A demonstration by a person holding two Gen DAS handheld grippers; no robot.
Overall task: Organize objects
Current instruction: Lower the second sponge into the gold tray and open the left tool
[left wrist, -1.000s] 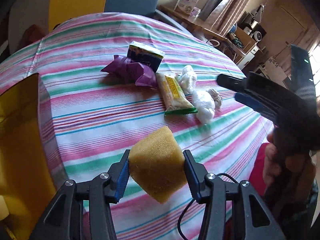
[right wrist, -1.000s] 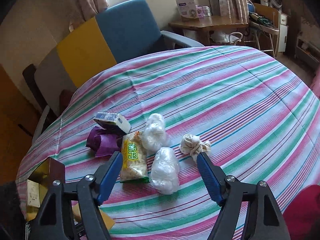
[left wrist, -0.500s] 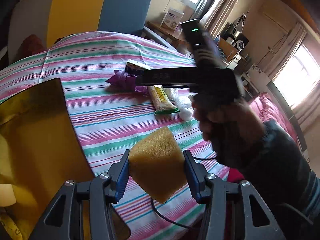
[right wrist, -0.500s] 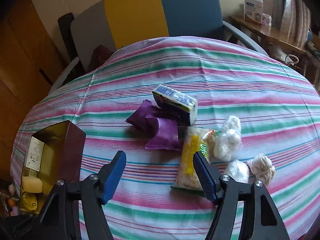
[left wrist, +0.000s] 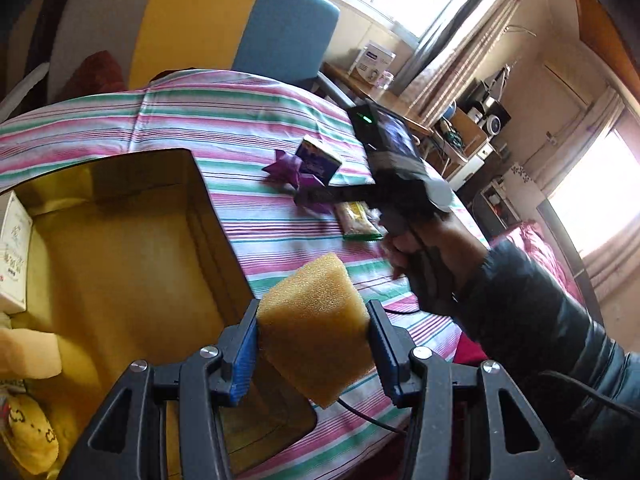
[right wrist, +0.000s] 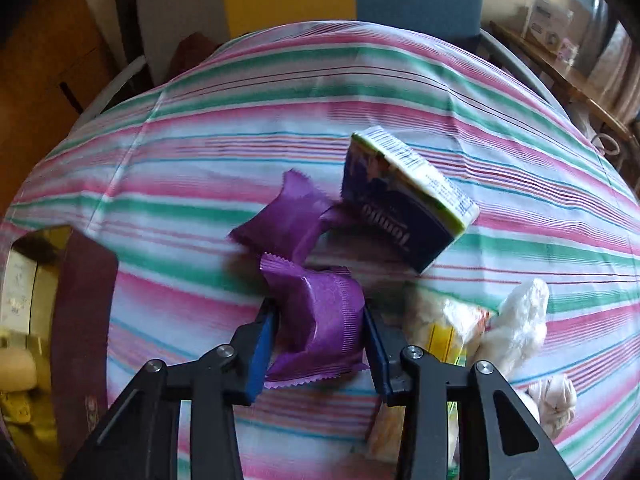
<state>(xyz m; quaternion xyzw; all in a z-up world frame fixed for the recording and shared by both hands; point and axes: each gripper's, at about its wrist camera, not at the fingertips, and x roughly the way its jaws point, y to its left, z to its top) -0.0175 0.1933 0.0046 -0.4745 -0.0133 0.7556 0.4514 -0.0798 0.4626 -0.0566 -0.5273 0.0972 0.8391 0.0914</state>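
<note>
My left gripper [left wrist: 313, 314] is shut on a yellow sponge [left wrist: 308, 292] and holds it in the air over the near right wall of an open gold box [left wrist: 216, 216]. In the right wrist view a purple packet [right wrist: 320, 320] lies on the striped tablecloth [right wrist: 240, 128] between the closing jaws of my right gripper [right wrist: 319, 312], whose blue pads touch both of its sides. A second purple packet [right wrist: 288, 216] lies just behind it. A tilted blue tissue pack [right wrist: 404, 208] leans on that one.
A yellow snack packet [right wrist: 440, 336], white plastic bundles [right wrist: 520, 320] and a knotted cloth [right wrist: 556, 396] lie right of the purple packets. The box holds a white carton [left wrist: 12, 256] and a yellow toy [left wrist: 28, 436]. A yellow and blue chair [left wrist: 224, 20] stands behind the table.
My right gripper swung left from the white bundles, dropped onto the purple packet and narrowed around it. My left gripper carried the sponge left, over the gold box's edge.
</note>
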